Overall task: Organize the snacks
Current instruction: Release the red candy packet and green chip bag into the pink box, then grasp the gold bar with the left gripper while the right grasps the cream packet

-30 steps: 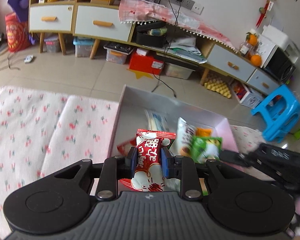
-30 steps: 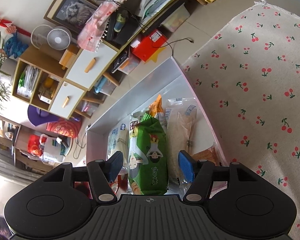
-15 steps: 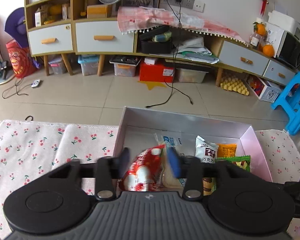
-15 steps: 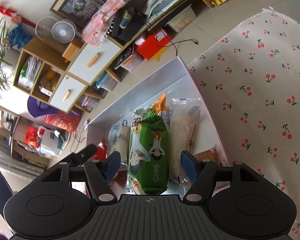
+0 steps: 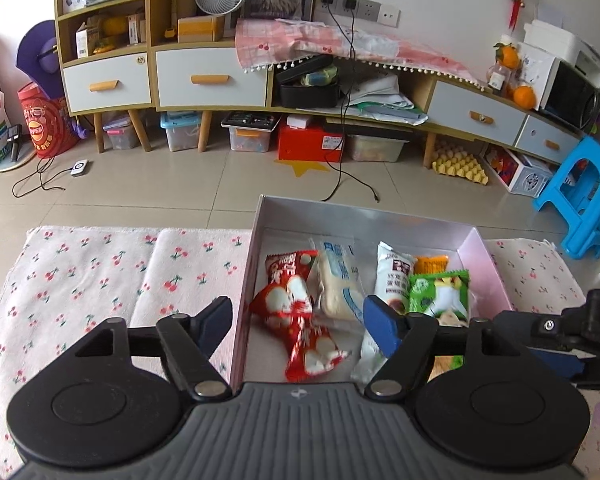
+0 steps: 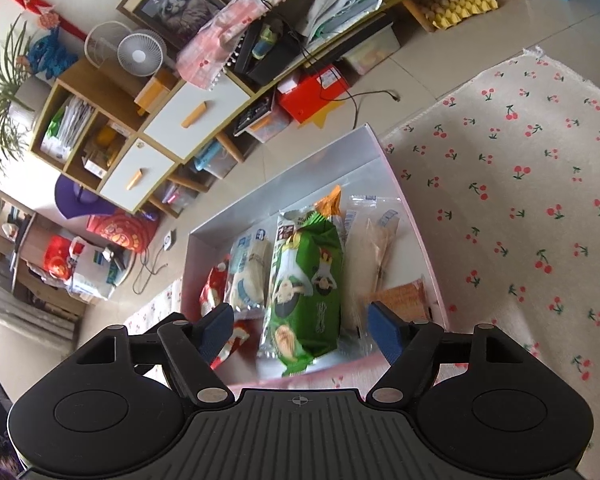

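Note:
A shallow white box [image 5: 364,218] [image 6: 284,174] rests on a cherry-print cloth [image 5: 100,272] and holds several snack packets. The red packet [image 5: 296,312] [image 6: 214,284] lies loose at the box's left side. My left gripper [image 5: 300,324] hovers above it, jaws opening, pads clear of the packet. A green packet [image 6: 308,288] [image 5: 440,292] lies on the other packets, next to a white-blue one [image 5: 338,280]. Above the green packet my right gripper [image 6: 300,326] is opening too, pads off it. The right gripper's dark body [image 5: 560,328] shows at the left wrist view's right edge.
The cloth [image 6: 520,200] spreads out to either side of the box. Beyond the table lie a tiled floor [image 5: 160,184], low cabinets [image 5: 204,80] with storage bins, a red box [image 5: 310,144], a trailing cable and a blue stool [image 5: 584,200].
The left gripper let go of the red packet, which dropped into the box, and its jaws spread wide. The right jaws widened around the green packet. Both grippers rose a little.

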Demonstrator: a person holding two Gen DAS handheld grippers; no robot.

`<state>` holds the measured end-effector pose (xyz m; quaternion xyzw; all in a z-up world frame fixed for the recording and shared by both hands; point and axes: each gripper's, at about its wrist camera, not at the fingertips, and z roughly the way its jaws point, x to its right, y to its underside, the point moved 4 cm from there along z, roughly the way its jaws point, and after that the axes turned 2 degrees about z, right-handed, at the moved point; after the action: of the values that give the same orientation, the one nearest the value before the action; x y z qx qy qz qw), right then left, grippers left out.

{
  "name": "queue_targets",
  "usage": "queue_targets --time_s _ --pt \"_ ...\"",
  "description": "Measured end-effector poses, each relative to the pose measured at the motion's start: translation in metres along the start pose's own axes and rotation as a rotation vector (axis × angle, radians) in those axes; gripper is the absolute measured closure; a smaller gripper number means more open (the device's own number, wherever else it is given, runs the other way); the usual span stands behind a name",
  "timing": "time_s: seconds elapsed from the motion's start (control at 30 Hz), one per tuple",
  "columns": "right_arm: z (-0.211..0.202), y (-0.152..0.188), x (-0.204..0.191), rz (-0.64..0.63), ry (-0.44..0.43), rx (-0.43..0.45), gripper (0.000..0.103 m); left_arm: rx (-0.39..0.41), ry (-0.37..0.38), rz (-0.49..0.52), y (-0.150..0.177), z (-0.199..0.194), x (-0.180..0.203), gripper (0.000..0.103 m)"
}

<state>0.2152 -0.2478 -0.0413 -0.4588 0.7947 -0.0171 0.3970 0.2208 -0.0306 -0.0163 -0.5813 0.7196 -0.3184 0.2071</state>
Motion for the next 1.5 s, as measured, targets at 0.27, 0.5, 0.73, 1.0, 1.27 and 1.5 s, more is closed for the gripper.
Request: queue_targets --time_s 0.27,0.5,0.73,1.0,1.27,1.5 --pt "-0.026 0.014 -0.007 -0.037 0.034 -0.007 0.022 -0.019 0.038 -0.017 0.016 -0.022 -0.002 0.022" --pt "-0.041 0.031 -0.010 -0.074 0.048 -0.033 0.021 -0.055 0.066 -0.036 0.029 -0.039 -0.009 0.012" --pt "-0.050 0.054 -0.013 -0.164 0.081 -0.073 0.017 -0.107 0.091 0.010 0.052 -0.054 -0.014 0.003" --pt "-0.042 0.081 -0.005 -0.227 0.147 -0.141 0.016 -0.150 0.092 0.029 0.082 -0.058 -0.021 0.001" --pt "-0.034 0.107 -0.007 -0.249 0.170 -0.227 0.016 -0.236 0.102 0.140 0.109 -0.058 -0.018 0.006" --pt "-0.027 0.122 -0.010 -0.261 0.186 -0.273 0.016 -0.337 0.135 0.155 0.130 -0.049 -0.016 0.019"
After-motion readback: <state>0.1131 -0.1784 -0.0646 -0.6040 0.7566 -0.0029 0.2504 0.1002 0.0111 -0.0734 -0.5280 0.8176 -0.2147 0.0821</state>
